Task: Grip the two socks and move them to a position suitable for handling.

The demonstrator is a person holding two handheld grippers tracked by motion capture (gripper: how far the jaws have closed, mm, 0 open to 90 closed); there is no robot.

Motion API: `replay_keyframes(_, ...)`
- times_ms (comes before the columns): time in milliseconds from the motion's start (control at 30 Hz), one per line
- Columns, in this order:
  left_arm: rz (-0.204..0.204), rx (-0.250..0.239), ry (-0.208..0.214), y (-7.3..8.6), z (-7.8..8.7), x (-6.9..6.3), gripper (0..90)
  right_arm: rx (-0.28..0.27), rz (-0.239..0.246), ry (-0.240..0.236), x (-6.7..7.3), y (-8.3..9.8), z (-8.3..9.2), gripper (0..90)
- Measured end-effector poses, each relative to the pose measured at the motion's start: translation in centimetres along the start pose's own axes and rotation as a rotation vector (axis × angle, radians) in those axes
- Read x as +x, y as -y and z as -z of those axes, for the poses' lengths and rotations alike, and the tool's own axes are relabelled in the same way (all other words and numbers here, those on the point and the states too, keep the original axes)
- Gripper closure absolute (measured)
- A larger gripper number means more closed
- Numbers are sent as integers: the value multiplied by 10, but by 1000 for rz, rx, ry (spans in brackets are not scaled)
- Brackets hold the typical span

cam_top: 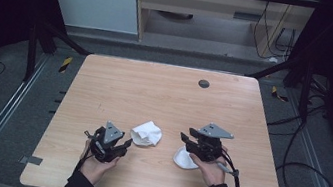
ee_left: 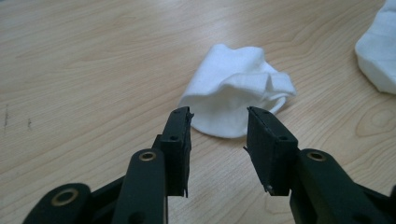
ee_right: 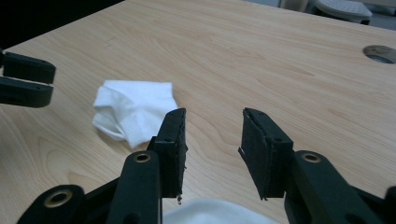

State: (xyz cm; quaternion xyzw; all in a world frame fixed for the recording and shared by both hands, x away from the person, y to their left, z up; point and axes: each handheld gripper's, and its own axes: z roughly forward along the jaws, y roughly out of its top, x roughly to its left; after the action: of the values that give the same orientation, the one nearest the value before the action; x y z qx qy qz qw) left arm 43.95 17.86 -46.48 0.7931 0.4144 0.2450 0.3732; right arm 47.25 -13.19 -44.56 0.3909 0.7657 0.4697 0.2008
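Socks are what this looks to be about, two small white ones on a wood table (cam_top: 165,88). Going left to right: the left gripper (cam_top: 127,142) sits low near the front edge, jaws wide apart and holding nothing. Its tips are just beside the left sock (cam_top: 146,133), which lies crumpled in the middle of the near half. In the left gripper view that sock (ee_left: 236,91) is a lumpy fan; its long side seems to run from the rounded near end to the folded end at the far right, but it is too bunched up to be sure. Next comes the right sock (cam_top: 183,159), partly under the right gripper (cam_top: 185,139), so I cannot tell which way it points. That gripper is also wide apart and empty. What could go wrong: the soft cloth may slide along the smooth wood when pushed, or the jaws may pinch only one thin layer and the sock may slip out.
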Motion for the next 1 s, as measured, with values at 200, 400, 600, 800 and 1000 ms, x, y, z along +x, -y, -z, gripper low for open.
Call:
replay_keyframes(200,14,9,-1,5,-3,3,647,23,25,-34,15,-5,-19,618)
replay_keyframes(400,8,22,-3,7,-5,4,709,52,42,-62,28,-4,-37,624)
replay_keyframes(600,4,30,-5,8,-8,4,734,92,69,-86,38,-1,-53,620)
replay_keyframes(800,-6,31,-1,7,-13,0,731,130,101,-108,48,3,-66,618)
replay_keyframes(1000,-8,39,-1,7,-19,-1,721,173,125,-112,54,9,-79,621)
